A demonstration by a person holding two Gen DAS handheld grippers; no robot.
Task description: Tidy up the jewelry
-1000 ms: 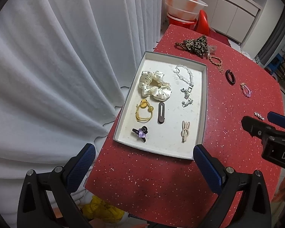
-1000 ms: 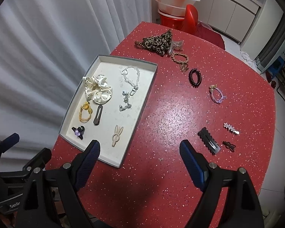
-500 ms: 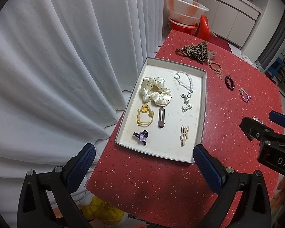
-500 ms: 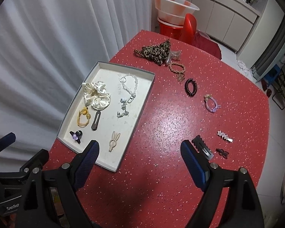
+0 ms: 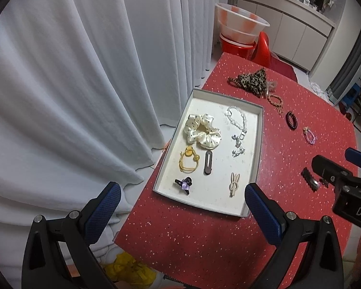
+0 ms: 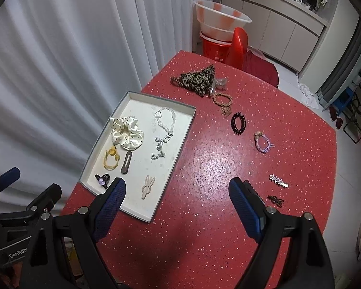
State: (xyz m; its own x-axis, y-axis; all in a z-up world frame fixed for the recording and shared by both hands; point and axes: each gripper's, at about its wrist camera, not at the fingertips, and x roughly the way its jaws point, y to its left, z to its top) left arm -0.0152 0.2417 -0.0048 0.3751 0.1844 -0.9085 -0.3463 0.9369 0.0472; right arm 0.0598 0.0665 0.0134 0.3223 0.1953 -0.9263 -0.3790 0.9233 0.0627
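Note:
A shallow grey tray (image 5: 260, 144) (image 6: 183, 142) on the red table holds a cream dotted scrunchie (image 5: 203, 131) (image 6: 127, 132), a silver chain (image 5: 237, 121) (image 6: 164, 125), a yellow hair tie (image 5: 189, 161), a brown clip (image 5: 208, 162), a purple-heart clip (image 5: 184, 184) and a beige bunny clip (image 5: 234, 184) (image 6: 146, 186). Loose on the table lie a leopard scrunchie (image 6: 197, 79), a beaded bracelet (image 6: 222, 100), a dark coil tie (image 6: 238, 123), a pink tie (image 6: 263, 142), a sparkly clip (image 6: 279, 180) and dark clips (image 6: 275, 200). My left gripper (image 5: 180, 209) and right gripper (image 6: 177, 204) are open and empty, high above the table's near edge.
White curtains (image 5: 84, 72) hang left of the table. A red chair (image 6: 238, 48) and stacked basins (image 6: 219, 21) stand beyond the far edge. Cabinets (image 6: 276, 26) line the back wall. Something yellow (image 5: 130, 272) lies on the floor below the near edge.
Both grippers have risen and pulled back from the table, so the tray and loose items look smaller and more of the room shows. Nothing on the table has moved.

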